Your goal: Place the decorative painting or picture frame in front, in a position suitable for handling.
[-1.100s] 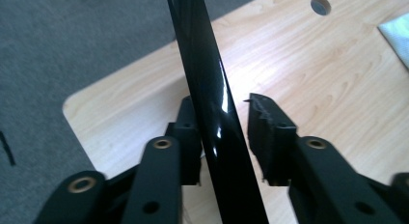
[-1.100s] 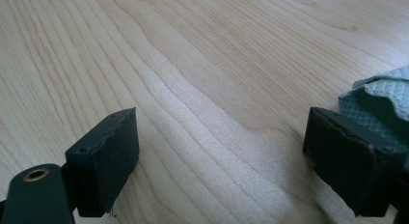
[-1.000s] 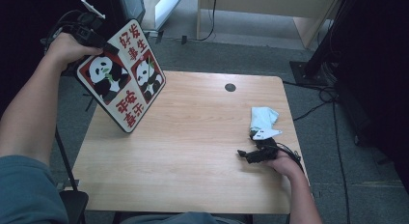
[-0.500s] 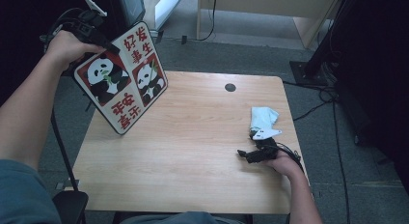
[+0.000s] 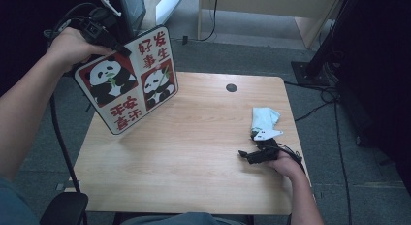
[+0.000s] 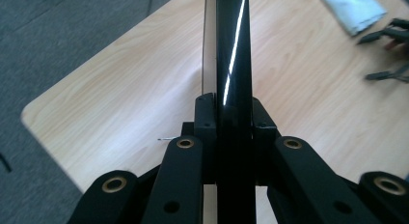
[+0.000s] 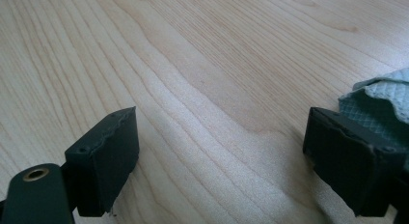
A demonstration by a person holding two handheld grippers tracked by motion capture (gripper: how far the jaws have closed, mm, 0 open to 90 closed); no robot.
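Observation:
A board (image 5: 128, 84) with two panda pictures and red characters hangs tilted over the table's left side, its lower corner close to the wood. My left gripper (image 5: 116, 46) is shut on the board's upper edge. In the left gripper view the jaws (image 6: 234, 113) clamp the board's thin dark edge (image 6: 234, 55), seen end-on. My right gripper (image 5: 245, 157) rests open on the table at the right, jaws pointing left. A pale blue cloth (image 5: 264, 117) lies crumpled just behind it; in the right gripper view the cloth (image 7: 381, 103) touches the right jaw, and nothing lies between the jaws (image 7: 222, 156).
The wooden table (image 5: 194, 152) has a small black hole (image 5: 231, 88) near its far edge. A chair part (image 5: 63, 208) sits at the bottom left. Cables (image 5: 334, 99) and a black stand base (image 5: 310, 70) lie on the grey floor at the right.
The left hand has turned the board slightly, so its top edge has swung right and its face shows more squarely. The right gripper and cloth have not moved.

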